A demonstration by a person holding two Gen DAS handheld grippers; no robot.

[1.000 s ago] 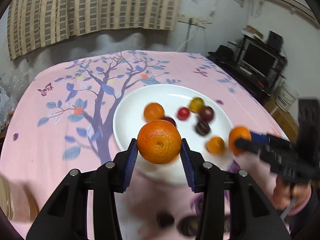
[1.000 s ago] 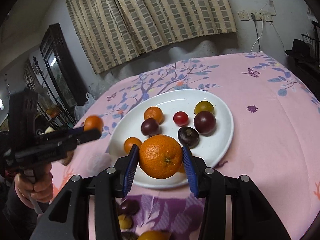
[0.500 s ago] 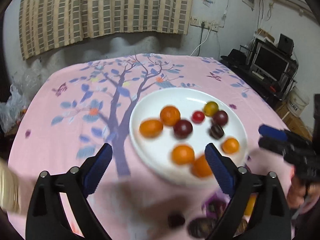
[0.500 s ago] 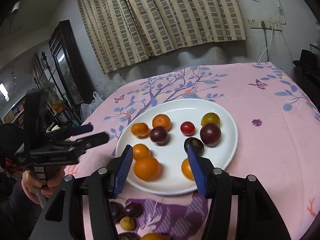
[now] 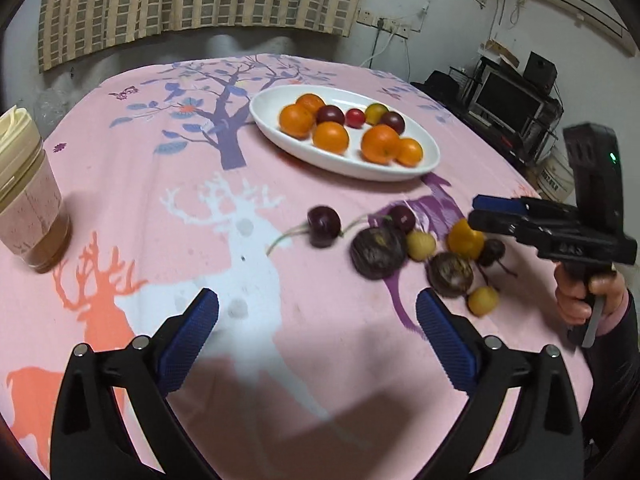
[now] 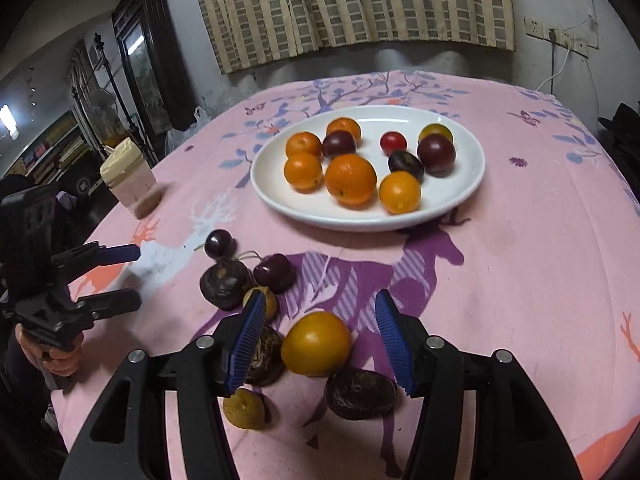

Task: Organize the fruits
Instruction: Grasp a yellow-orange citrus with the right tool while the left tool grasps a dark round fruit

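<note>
Fruit left on the pink worktop [image 6: 520,280], near the white plate [image 6: 460,208], goes from a firm orange [image 6: 316,343], best pinched across its middle, to soft dark plums [image 6: 228,284] and fragile stemmed cherries [image 6: 219,243]. Right gripper [image 6: 320,336] straddles the orange half-open without touching; left gripper [image 5: 316,320] is wide, opening and empty.

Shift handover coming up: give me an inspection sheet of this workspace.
Surface: pink tablecloth with tree and deer prints.
Job's things: white plate holding oranges, plums and a red tomato; loose orange fruit, cherries and dark fruits in front of it.
Clutter: lidded cup.
Grippers: left gripper open, empty; right gripper open, straddling the orange fruit.
Cables: white cord from wall socket.
Surroundings: striped curtain, monitor.
</note>
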